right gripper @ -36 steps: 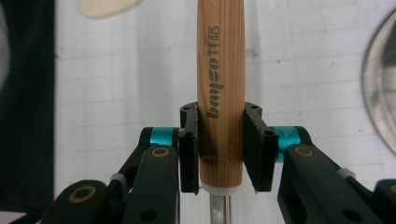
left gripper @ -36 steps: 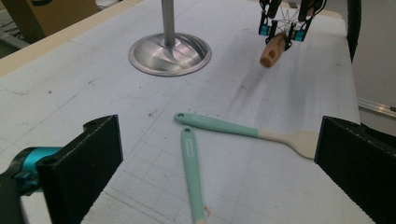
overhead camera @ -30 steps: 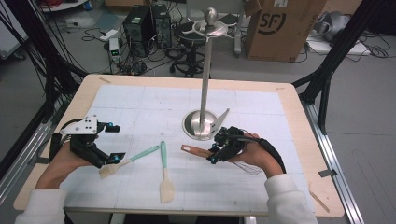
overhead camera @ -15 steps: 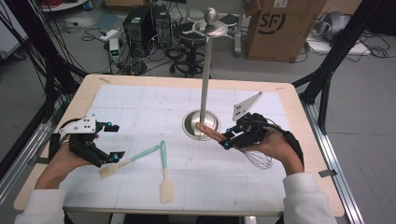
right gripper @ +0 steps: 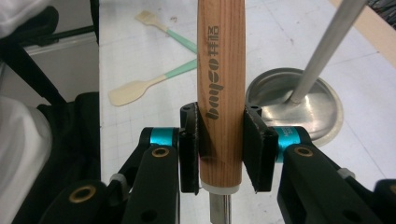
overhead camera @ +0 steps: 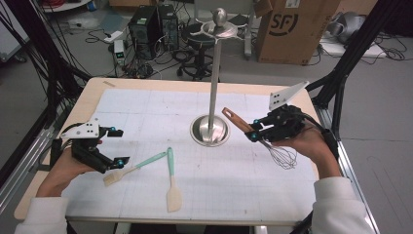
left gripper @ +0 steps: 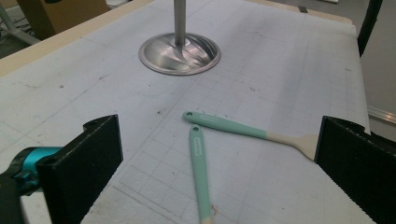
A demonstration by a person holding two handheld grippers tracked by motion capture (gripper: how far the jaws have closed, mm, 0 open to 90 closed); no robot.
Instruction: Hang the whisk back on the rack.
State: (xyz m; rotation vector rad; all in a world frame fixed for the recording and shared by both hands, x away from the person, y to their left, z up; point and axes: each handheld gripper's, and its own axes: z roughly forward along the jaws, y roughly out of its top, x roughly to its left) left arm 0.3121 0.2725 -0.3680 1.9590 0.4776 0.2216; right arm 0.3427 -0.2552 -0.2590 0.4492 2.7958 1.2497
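A whisk with a wooden handle (overhead camera: 235,120) and wire head (overhead camera: 282,157) is held off the table, right of the steel stand (overhead camera: 209,130). My right gripper (overhead camera: 253,129) is shut on it; in the right gripper view both pads clamp the handle (right gripper: 219,84) near its lower end, at the gripper (right gripper: 219,149). My left gripper (overhead camera: 122,146) rests at the left with its jaws wide apart and nothing between them. In the left gripper view (left gripper: 219,158) a teal-handled brush (left gripper: 243,130) and a teal spatula handle (left gripper: 200,172) lie ahead of it.
The stand's tall pole (overhead camera: 214,73) rises from a round base (left gripper: 180,52) at the table's middle. The brush (overhead camera: 134,168) and spatula (overhead camera: 171,180) lie near the front, left of centre. A cardboard box (overhead camera: 287,29) and cables sit on the floor beyond.
My right gripper has lifted the whisk from near the stand's base, carrying it up and to the right. The left gripper and the teal tools have stayed put.
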